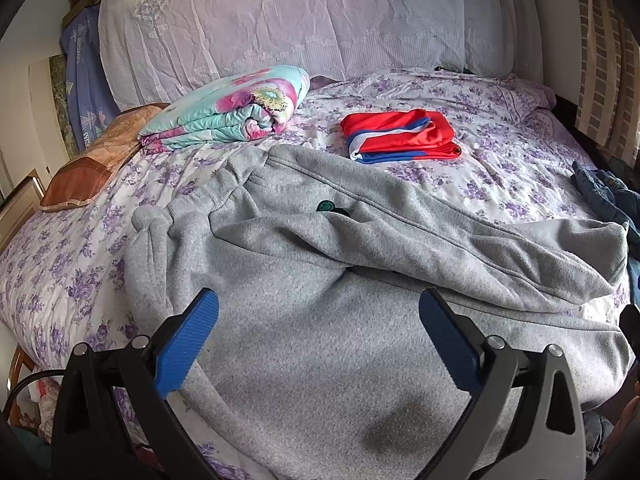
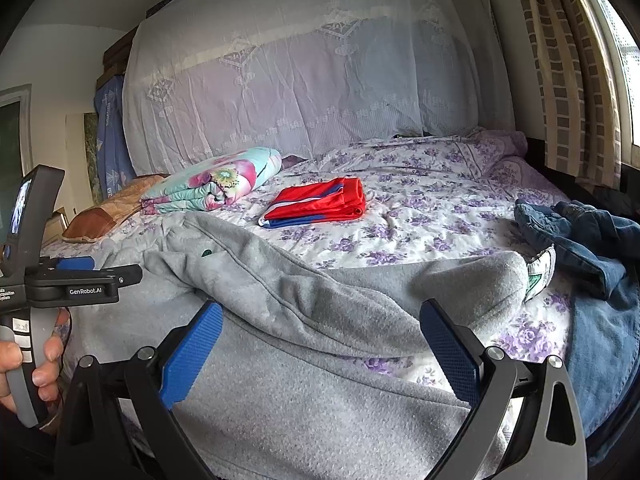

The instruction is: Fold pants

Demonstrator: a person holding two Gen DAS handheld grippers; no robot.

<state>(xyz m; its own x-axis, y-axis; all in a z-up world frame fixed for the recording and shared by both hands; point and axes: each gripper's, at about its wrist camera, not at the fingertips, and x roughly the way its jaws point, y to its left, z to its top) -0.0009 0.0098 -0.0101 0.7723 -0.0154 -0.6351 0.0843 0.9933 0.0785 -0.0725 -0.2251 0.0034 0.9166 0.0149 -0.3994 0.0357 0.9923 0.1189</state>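
Note:
Grey sweatpants (image 1: 320, 280) lie across the near half of the bed, one leg draped diagonally over the other toward the right. In the right wrist view the same grey pants (image 2: 304, 304) fill the foreground, a white label showing at the right end. My left gripper (image 1: 318, 308) hovers open just above the grey fabric, blue pads wide apart, nothing between them. My right gripper (image 2: 320, 320) is open too, above the upper leg's fold. The left gripper's body (image 2: 60, 280) shows at the left edge, held by a hand (image 2: 36, 364).
Folded red, white and blue shorts (image 1: 400, 136) lie mid-bed. A folded floral quilt (image 1: 228, 112) and a brown pillow (image 1: 96, 160) sit at the back left. Blue jeans (image 2: 592, 248) are heaped at the right edge. A lace-covered headboard (image 1: 300, 20) backs the bed; curtains hang right.

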